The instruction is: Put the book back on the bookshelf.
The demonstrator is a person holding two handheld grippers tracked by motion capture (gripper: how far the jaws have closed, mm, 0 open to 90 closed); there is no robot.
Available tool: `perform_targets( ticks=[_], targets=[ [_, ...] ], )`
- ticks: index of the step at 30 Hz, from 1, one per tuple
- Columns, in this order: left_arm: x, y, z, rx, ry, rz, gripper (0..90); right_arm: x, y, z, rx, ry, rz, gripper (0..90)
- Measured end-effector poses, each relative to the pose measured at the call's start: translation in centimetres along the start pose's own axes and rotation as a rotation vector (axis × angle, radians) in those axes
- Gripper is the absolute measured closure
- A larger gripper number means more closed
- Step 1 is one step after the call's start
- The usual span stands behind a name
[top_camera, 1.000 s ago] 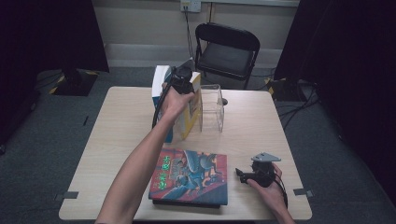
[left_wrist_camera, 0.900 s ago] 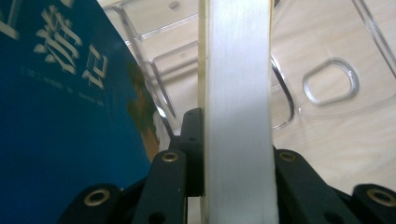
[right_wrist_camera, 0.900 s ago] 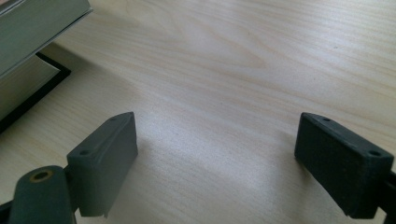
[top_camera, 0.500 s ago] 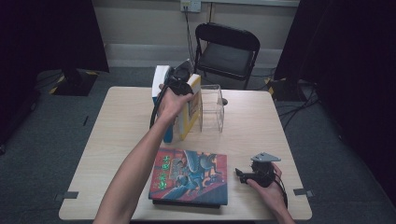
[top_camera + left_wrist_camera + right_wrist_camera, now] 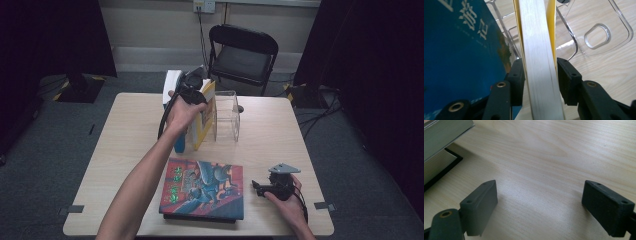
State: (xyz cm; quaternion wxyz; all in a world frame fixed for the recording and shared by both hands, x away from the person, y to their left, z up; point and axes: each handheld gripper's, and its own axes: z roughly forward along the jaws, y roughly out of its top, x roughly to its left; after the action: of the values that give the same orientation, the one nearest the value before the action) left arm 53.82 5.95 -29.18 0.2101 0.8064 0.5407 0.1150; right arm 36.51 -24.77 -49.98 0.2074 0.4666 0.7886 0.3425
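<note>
Yellow-covered book (image 5: 537, 62) is clamped in my left gripper (image 5: 539, 75), jaws pinched on both covers w/ the white page block between them, so it's a firm grip across the thickness. In the high view that book (image 5: 205, 117) stands upright near the far edge of the table (image 5: 125, 150), tilted a bit, just beside a blue book (image 5: 179, 142) on one side and the clear acrylic rack (image 5: 227, 117) on the other. I'd say I'm holding it by the top edge so I can steer it vertical into the rack's slots; a grip lower down would foul the dividers.

Blue book's cover (image 5: 461, 50) sits right against the left jaw in the left gripper view, prob leaning on the yellow one, so a slip could tip both.

Right gripper (image 5: 546, 207) is parked low over bare wood at the near right, jaws spread wide, nothing btwn them. In the high view the right gripper (image 5: 277, 186) sits just beside the big illustrated book (image 5: 202, 189) lying flat on a black one. My guess: it waits there to take that one next, out of the left arm's way.
</note>
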Motion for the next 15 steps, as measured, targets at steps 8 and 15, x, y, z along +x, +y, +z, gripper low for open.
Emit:
perform_targets(
  ticks=[8,15],
  targets=[
    [0.39,-0.42,-0.07,0.014,0.019,0.012,59.5,0.04,0.04,0.02,0.001,-0.001,0.001,13.0],
    [0.31,-0.17,0.26,0.025,0.025,0.020,72.4,0.05,0.04,0.03,0.002,-0.001,0.001,12.9]
  ],
)
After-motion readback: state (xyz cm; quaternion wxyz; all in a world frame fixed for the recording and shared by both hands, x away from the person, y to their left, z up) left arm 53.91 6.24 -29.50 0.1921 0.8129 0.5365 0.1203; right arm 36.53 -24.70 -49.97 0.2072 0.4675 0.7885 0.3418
